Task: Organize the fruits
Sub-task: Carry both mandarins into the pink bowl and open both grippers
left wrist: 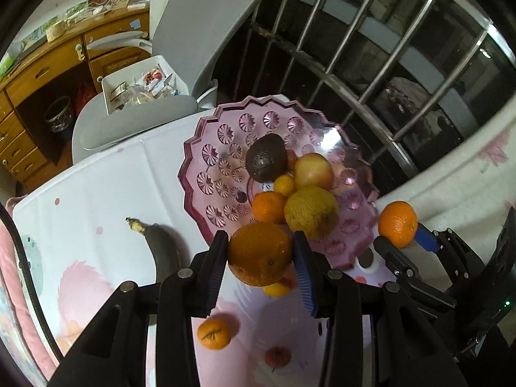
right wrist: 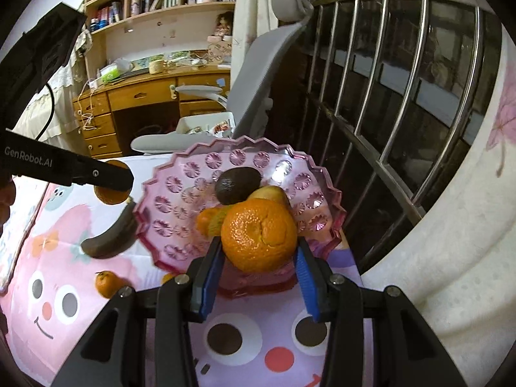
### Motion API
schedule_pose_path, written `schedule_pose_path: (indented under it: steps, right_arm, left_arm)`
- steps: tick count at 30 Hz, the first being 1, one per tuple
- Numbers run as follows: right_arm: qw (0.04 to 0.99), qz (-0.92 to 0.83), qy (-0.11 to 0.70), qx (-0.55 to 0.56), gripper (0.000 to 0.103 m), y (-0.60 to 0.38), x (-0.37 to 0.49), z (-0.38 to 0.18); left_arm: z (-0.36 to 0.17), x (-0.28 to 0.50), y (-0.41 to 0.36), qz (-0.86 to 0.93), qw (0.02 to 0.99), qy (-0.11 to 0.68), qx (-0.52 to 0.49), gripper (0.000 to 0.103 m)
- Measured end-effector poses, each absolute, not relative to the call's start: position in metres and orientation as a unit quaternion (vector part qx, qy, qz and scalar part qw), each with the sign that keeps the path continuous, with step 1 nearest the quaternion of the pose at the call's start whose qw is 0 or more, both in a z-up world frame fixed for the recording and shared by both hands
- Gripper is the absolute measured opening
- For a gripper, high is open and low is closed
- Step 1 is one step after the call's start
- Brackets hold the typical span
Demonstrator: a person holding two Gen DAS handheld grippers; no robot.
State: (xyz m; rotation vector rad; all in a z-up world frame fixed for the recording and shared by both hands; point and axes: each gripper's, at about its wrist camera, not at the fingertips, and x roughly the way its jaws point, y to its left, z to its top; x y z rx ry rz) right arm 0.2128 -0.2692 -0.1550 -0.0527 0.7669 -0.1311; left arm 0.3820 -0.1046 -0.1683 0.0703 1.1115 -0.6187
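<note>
Fruits ride in both tongs: left tongs [left wrist: 260, 253] clamp an orange [left wrist: 259, 253], right tongs [right wrist: 259, 251] clamp a mandarin [right wrist: 259, 237], both beside the bowl [left wrist: 200, 148]. Next, probably, lower each inside and release.

We've got the right gripper [right wrist: 260, 259] clamped on a bumpy orange [right wrist: 259, 237], held just in front of the pink bowl [right wrist: 180, 193]. An avocado [right wrist: 237, 183] sits inside it, and a dark banana [right wrist: 111, 237] lies beside its left rim.
</note>
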Motion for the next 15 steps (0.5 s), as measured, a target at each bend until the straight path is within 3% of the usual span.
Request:
schedule_pose_path:
  steps: [11, 15]
  right_arm:
    - [0.901, -0.081, 0.427, 0.0, 0.044, -0.299, 0.241, -0.186]
    - [0.897, -0.082, 0.435, 0.013, 0.045, -0.305, 0.246, -0.191]
  left_arm:
    - [-0.208, 0.404, -0.13, -0.266, 0.791, 0.55, 0.034, 0.039]
    - [-0.211, 0.405, -0.131, -0.264, 0.789, 0.554, 0.027, 0.044]
